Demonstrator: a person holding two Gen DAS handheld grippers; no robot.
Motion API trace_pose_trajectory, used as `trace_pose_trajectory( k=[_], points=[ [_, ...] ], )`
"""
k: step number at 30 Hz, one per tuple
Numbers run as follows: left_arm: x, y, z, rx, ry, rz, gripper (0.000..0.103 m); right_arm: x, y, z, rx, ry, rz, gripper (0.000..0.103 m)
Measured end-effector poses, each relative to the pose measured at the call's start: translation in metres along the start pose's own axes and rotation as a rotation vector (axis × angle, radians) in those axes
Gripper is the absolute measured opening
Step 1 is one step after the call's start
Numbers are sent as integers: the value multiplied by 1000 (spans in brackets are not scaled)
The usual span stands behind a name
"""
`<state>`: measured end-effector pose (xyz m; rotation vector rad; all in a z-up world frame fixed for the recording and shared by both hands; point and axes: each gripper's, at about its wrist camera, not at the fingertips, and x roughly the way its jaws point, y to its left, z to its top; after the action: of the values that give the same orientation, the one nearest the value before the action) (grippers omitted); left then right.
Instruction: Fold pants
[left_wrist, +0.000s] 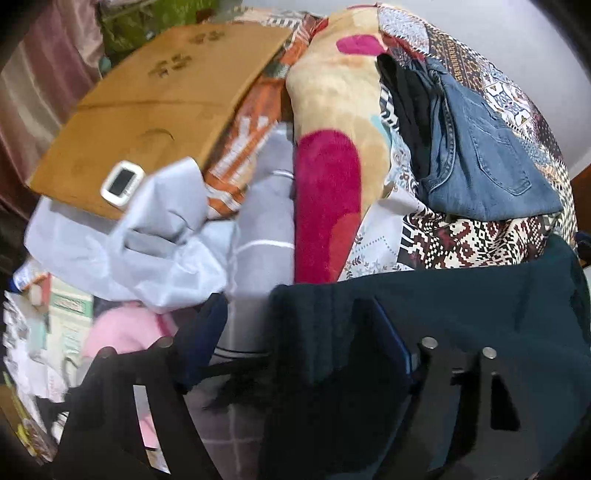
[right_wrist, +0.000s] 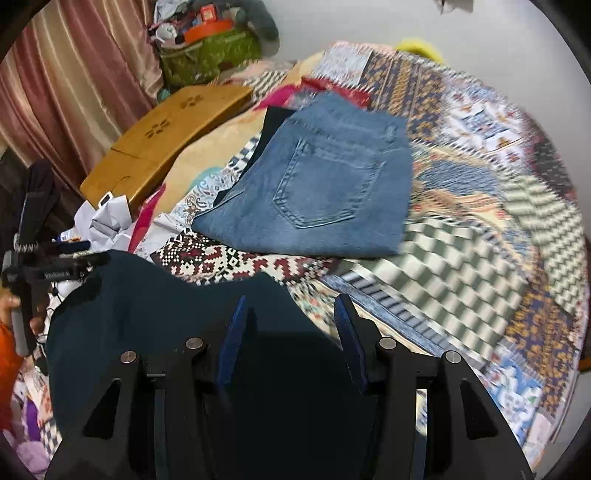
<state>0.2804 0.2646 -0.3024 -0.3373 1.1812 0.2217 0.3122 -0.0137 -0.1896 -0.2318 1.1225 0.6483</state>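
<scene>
Dark teal pants (right_wrist: 155, 332) hang in a sagging sheet between my two grippers, above a patterned bedspread (right_wrist: 480, 229). In the right wrist view the right gripper (right_wrist: 291, 299) has this cloth bunched between its blue pads, and the cloth pokes out past the tips. My left gripper (left_wrist: 299, 332) has a fold of the same pants (left_wrist: 461, 314) between its fingers. That fold lies against the right finger (left_wrist: 391, 343), and a gap shows beside the left finger (left_wrist: 207, 325). The left gripper (right_wrist: 55, 266) also shows at the pants' far corner, with a hand (right_wrist: 11, 306) on it.
Folded blue jeans (right_wrist: 325, 184) lie on the bedspread beyond the pants, over a black garment (left_wrist: 406, 103). A cardboard sheet (left_wrist: 155, 110) with a small white device (left_wrist: 122, 182), crumpled pale cloth (left_wrist: 147, 251) and a cream-and-pink blanket (left_wrist: 332, 147) crowd the left. Curtains (right_wrist: 74, 74) hang behind.
</scene>
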Motion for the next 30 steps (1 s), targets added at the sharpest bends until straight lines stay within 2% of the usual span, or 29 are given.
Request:
trace_pose_trajectory(
  k=[4,5,6,7,9,11,15,17,20,21,23,27,28,29,30],
  points=[
    [7,3,-1,-25,27,-88,52,23,5,5,18,58,74,45],
    [7,4,-2,-30,28,-94,49,27,7,5,17,70,81,45],
    [5,5,-3,-34,17,-90,42,28,8,4,16,70,82,44],
    [3,6,-5,-40,9,-86,41,29,11,3,9,64,84,35],
    [0,6,-8,-46,-15,-81,39,32,17,3,-6,61,70,25],
    [-4,4,-12,-30,-42,-48,38,30,22,3,-37,40,38,13],
    [-11,-8,-9,62,-114,100,35,24,34,14,-96,-6,-9,9],
    [-9,-10,-2,88,-130,150,35,21,41,24,-112,-30,-29,8],
    [-4,-9,12,95,-137,175,35,22,40,40,-82,-60,-52,7],
    [-3,-8,18,87,-141,163,36,22,41,44,-85,-76,-81,0],
    [-5,-9,26,85,-126,148,36,19,40,53,-67,-97,-113,0],
    [-26,-11,19,106,-144,136,41,5,37,52,7,-61,-13,6],
    [-35,-9,14,111,-147,124,45,-1,39,49,0,-58,-16,14],
    [-42,-6,8,105,-144,106,56,-9,43,43,-16,-59,-26,20],
    [-49,-1,2,83,-141,76,62,-14,45,38,-26,-62,-31,33]
  ],
)
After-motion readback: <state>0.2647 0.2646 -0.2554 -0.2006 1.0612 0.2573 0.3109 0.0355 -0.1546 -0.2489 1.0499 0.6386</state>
